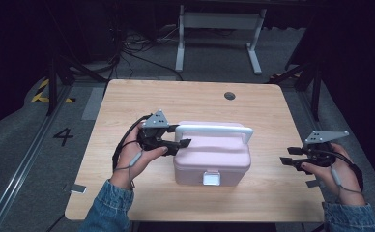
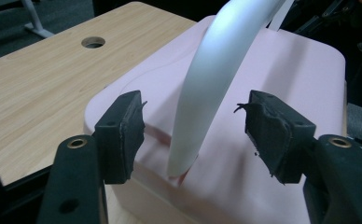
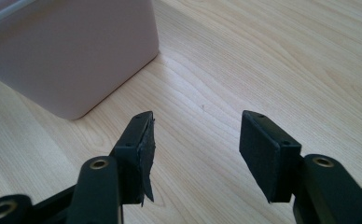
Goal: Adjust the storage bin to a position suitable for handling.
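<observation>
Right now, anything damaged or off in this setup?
Pad wear: the left gripper's pads look frayed, with torn edges, and a flap of pad hangs loose on one right gripper finger. The pink box sits square and closed, white handle upright between the open left jaws.

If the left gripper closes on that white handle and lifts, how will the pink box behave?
The handle looks smooth and glossy, so the pads may slip along it. The left gripper straddles it near one end, so the pink box would probably hang tilted. Its white latch looks closed, so the lid likely stays shut.
</observation>
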Demonstrator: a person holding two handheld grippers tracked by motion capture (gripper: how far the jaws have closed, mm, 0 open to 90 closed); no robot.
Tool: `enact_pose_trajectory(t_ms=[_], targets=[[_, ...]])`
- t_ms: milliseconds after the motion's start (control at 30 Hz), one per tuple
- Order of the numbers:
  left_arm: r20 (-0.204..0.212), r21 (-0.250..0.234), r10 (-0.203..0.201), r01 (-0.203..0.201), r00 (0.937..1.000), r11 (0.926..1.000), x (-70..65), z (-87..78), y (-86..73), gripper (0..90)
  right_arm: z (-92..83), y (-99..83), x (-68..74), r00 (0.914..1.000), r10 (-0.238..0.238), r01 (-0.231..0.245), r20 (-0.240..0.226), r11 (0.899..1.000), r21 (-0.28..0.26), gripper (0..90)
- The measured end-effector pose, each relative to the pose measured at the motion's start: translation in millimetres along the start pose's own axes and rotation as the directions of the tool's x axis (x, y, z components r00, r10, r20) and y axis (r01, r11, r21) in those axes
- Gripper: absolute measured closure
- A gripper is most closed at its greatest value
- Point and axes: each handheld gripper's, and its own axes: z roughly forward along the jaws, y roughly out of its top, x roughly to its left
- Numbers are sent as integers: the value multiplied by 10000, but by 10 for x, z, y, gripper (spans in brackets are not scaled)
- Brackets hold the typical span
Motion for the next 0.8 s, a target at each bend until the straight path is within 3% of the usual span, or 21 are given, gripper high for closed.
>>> enact_pose_trajectory(t_ms=[267, 333, 567, 800], targets=[[-499, -669, 321, -354, 9982, 9971, -18, 71, 36, 452, 24, 6, 9, 10000, 1, -1, -78, 10000, -23, 464], [-572, -749, 141, -184, 9983, 9970, -27, 82, 39, 502, 14, 3, 11, 10000, 27, -28, -80, 10000, -44, 464], [-766, -903, 156, -225, 9969, 9957, -59, 93, 59, 642, 4, 0, 9, 10000, 83, -84, -38, 9999, -60, 464], [-895, -732, 329, -395, 9954, 9965, -78, 94, 70, 779, 8, 7, 15, 9999, 67, -68, -77, 9999, -101, 464]])
